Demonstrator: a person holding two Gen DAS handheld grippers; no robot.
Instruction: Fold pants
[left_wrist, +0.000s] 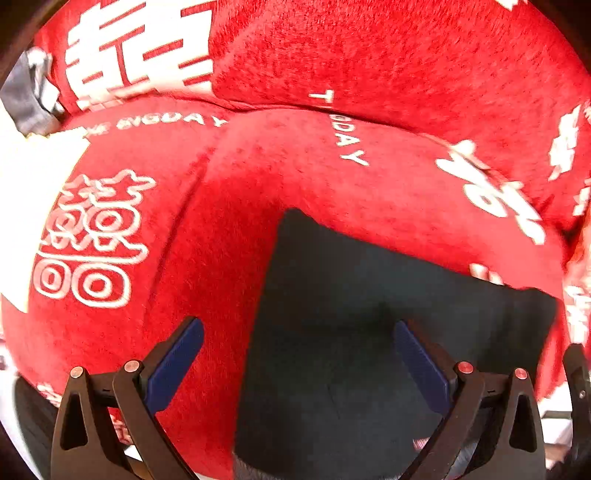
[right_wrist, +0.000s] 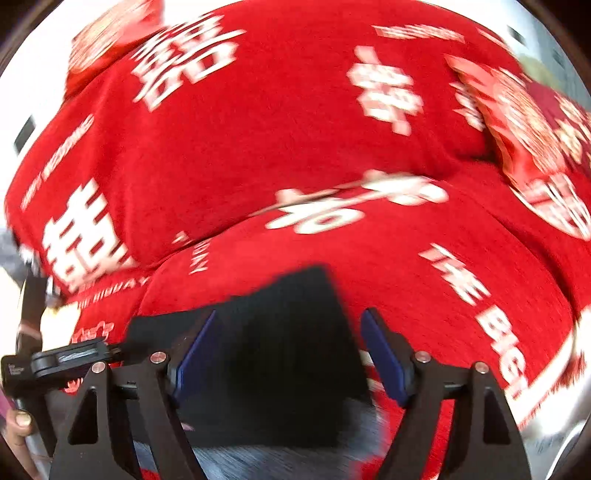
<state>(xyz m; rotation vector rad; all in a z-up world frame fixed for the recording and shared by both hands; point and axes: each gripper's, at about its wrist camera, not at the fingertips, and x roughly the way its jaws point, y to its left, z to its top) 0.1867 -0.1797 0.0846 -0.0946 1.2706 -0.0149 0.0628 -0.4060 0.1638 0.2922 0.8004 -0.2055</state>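
Observation:
The dark pants (left_wrist: 369, 332) lie folded in a flat block on a red sofa cover with white lettering (left_wrist: 332, 177). My left gripper (left_wrist: 297, 354) is open, its blue pads (left_wrist: 173, 365) spread wide above the block's left part and holding nothing. In the right wrist view the same dark pants (right_wrist: 280, 354) lie under my right gripper (right_wrist: 288, 350), which is open, with the cloth between and below its blue pads (right_wrist: 384, 354). That view is blurred by motion. The left gripper's body (right_wrist: 66, 360) shows at its left edge.
The red cushioned seat and backrest (right_wrist: 258, 122) fill both views. A red patterned pillow (right_wrist: 535, 136) lies at the right. A grey item (left_wrist: 26, 92) sits at the sofa's far left. A grey fuzzy cloth (right_wrist: 277, 461) lies at the front edge.

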